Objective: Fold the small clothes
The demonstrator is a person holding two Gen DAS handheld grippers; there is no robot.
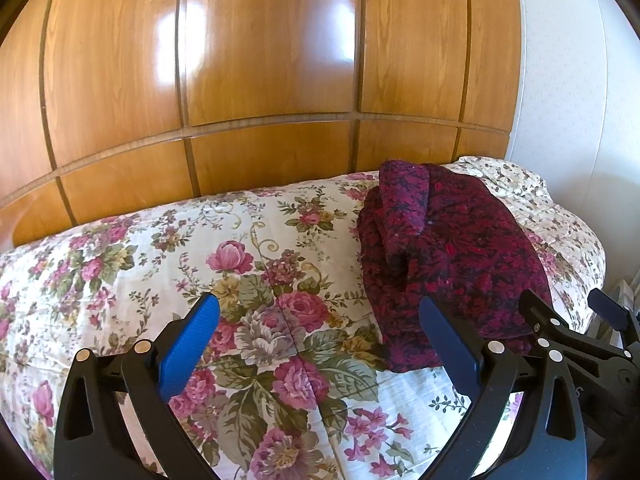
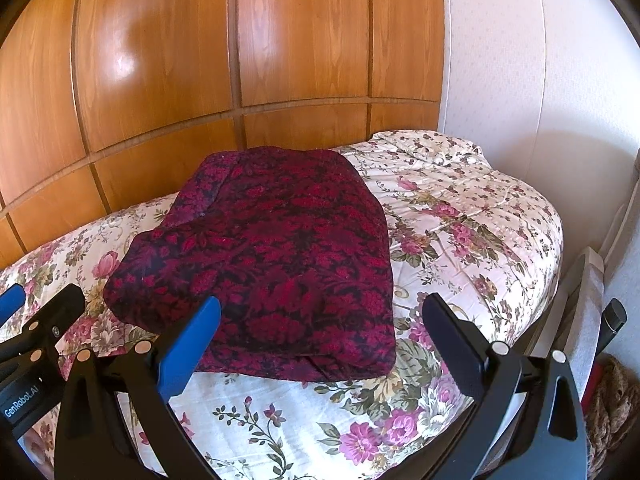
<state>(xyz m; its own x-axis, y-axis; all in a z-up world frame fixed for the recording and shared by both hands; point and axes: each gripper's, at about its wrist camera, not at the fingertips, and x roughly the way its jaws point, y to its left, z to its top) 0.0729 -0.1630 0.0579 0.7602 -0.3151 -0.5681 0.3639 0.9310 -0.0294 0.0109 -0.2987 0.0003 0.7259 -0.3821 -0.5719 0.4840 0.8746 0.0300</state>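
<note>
A dark red and black patterned garment (image 1: 448, 256) lies folded into a thick bundle on the floral bedspread (image 1: 248, 264); it also shows in the right wrist view (image 2: 272, 264). My left gripper (image 1: 320, 340) is open and empty, hovering over the bedspread just left of the garment's near edge. My right gripper (image 2: 320, 340) is open and empty, hovering just in front of the garment's near edge. The right gripper shows at the right edge of the left wrist view (image 1: 568, 320), and the left gripper at the left edge of the right wrist view (image 2: 36, 312).
A glossy wooden panelled wall (image 1: 260, 80) runs behind the bed. A white wall (image 2: 520, 80) stands to the right. The bed's right edge (image 2: 556, 248) drops off beside a white chair-like object (image 2: 588, 312) and a brown bundle (image 2: 612, 400).
</note>
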